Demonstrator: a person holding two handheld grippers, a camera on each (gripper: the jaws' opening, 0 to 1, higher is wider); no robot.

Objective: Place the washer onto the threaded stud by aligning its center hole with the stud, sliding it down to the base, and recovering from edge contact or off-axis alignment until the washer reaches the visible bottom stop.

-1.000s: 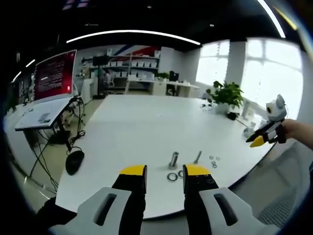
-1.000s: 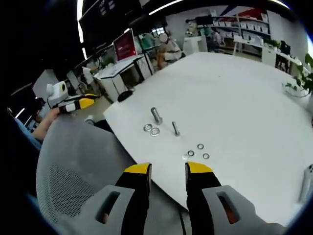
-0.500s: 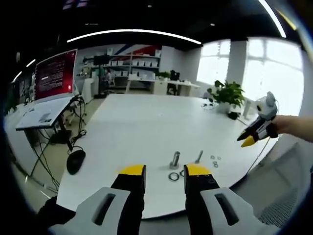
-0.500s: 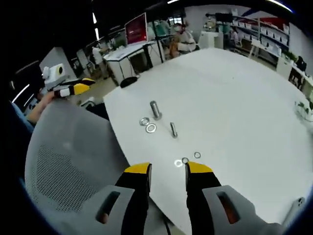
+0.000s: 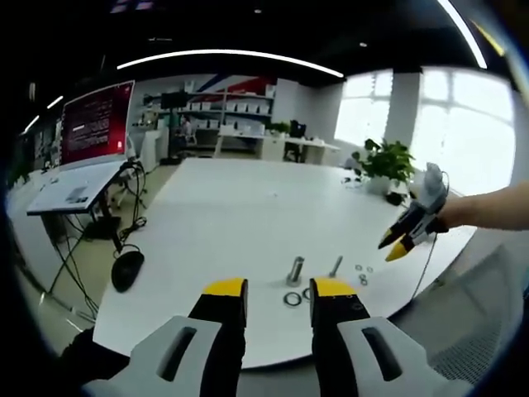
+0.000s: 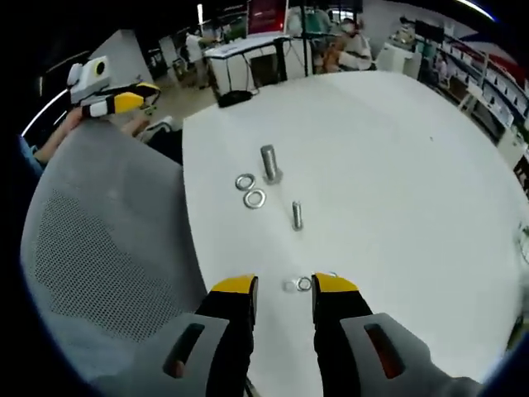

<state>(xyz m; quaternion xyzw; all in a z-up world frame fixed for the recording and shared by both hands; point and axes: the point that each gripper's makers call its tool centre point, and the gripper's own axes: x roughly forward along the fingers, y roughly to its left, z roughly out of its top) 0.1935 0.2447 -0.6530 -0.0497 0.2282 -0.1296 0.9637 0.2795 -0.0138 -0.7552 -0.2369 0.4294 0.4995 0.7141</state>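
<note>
On the white table (image 5: 223, 215) a thick threaded stud (image 5: 295, 270) stands upright, and a thinner stud (image 5: 335, 265) stands to its right. Two large washers (image 5: 292, 298) lie flat in front of the thick stud. My left gripper (image 5: 278, 289) hangs open just short of them, holding nothing. The right gripper (image 5: 395, 246), held by a hand, hovers over the table's right edge near some small washers (image 5: 362, 274). In the right gripper view my right gripper (image 6: 283, 285) is open, with small washers (image 6: 297, 285) between its tips. Beyond it are the thin stud (image 6: 297, 215), the thick stud (image 6: 269, 163) and the large washers (image 6: 250, 190).
A grey mesh chair (image 6: 99, 240) sits against the table's near edge. The left gripper (image 6: 111, 95) shows above it. A computer mouse (image 5: 126, 270) lies on the floor at the left. Potted plants (image 5: 384, 161) stand at the table's far right. People sit at desks (image 6: 339, 50) behind.
The right gripper has moved in over the table edge and down toward the small washers. The left gripper has stayed almost still.
</note>
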